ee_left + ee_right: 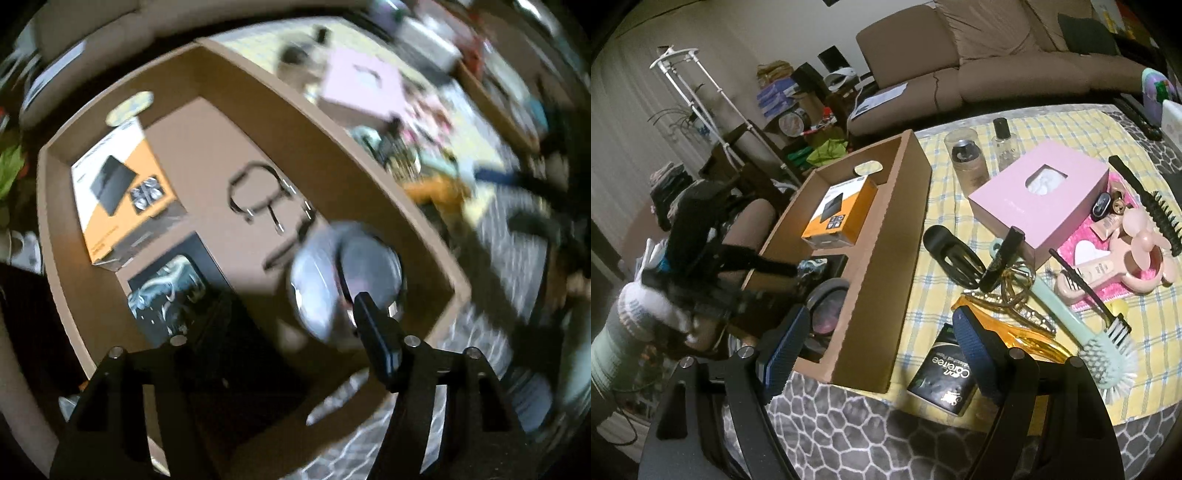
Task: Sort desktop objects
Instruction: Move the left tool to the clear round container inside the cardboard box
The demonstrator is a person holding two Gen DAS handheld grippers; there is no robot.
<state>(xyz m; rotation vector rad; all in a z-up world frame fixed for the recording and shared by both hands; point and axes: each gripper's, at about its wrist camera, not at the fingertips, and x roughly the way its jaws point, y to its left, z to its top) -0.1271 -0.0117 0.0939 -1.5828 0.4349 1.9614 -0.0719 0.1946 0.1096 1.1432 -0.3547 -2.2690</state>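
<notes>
Now the left tongs (295, 332) hang spread over the cardboard box (369, 155), a round compact mirror (347, 280) just beyond the right finger, blurred; contact unclear. It looks light, rigid, glassy and slippery, so grip across its rim. Right tongs (879, 354) hover released over the table (960, 122), holding nothing.
</notes>
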